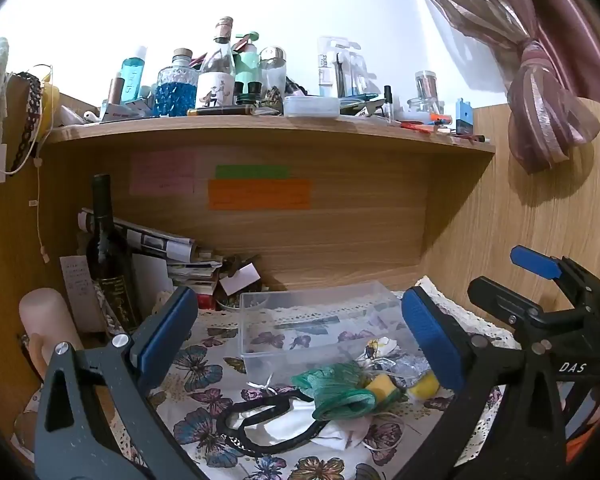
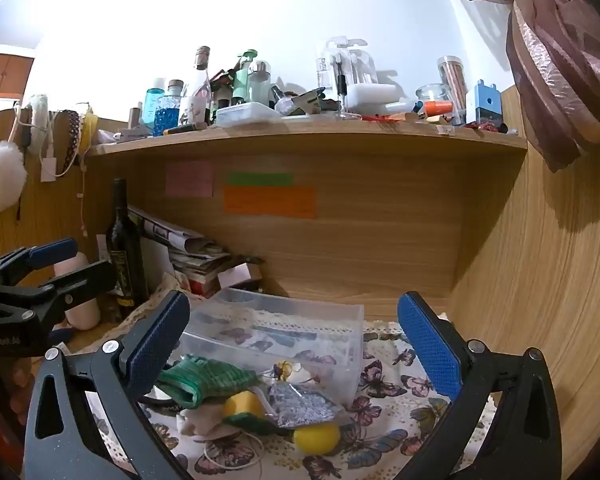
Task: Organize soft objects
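Note:
A clear plastic box (image 1: 300, 312) (image 2: 324, 320) stands on the butterfly cloth (image 1: 204, 364) (image 2: 396, 380). In front of it lies a heap of soft things: a green knitted piece (image 1: 336, 392) (image 2: 208, 376), yellow sponges (image 1: 382, 386) (image 2: 316, 438), a silver glitter piece (image 2: 300, 402), a white cloth with a black band (image 1: 268, 424). My left gripper (image 1: 300, 332) is open above the heap. My right gripper (image 2: 296, 340) is open above the heap. The right gripper shows at the right of the left view (image 1: 540, 280), the left one at the left of the right view (image 2: 52, 264).
A dark wine bottle (image 1: 108, 256) (image 2: 126, 256), stacked papers (image 1: 184, 256) and a pale cylinder (image 1: 46, 316) stand at the back left. A wooden shelf (image 1: 260, 132) (image 2: 300, 136) crowded with bottles runs overhead. A wooden side wall (image 2: 540, 300) closes the right.

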The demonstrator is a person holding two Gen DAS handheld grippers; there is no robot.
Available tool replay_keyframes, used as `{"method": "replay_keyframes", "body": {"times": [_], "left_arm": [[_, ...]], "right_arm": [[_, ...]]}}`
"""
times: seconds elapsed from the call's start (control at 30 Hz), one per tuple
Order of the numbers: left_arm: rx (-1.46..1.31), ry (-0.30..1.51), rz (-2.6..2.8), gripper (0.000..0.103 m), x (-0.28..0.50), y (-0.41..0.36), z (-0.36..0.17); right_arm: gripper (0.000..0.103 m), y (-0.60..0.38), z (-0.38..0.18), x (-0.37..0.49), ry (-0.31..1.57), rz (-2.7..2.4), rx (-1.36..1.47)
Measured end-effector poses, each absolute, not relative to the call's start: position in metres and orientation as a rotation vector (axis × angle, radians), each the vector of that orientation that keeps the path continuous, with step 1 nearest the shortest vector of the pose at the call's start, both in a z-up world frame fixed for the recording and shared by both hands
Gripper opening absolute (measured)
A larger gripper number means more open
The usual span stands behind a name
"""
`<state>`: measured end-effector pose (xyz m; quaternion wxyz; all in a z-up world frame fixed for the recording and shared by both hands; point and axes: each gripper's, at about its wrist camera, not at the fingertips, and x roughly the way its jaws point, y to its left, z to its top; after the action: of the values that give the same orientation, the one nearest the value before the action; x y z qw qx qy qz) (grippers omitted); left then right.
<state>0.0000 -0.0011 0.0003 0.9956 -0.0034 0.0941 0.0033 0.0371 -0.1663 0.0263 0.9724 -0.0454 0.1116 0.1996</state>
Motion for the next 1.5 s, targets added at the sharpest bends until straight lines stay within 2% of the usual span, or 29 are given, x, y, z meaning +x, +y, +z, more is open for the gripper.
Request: {"method": "replay_keyframes", "body": {"times": [1.5], "left_arm": [[-0.029, 0.167, -0.008, 0.103, -0.003, -0.004, 0.008]], "right_arm": [[0.103, -0.169, 0.03, 0.037, 0.223, 0.411, -0.061]]}}
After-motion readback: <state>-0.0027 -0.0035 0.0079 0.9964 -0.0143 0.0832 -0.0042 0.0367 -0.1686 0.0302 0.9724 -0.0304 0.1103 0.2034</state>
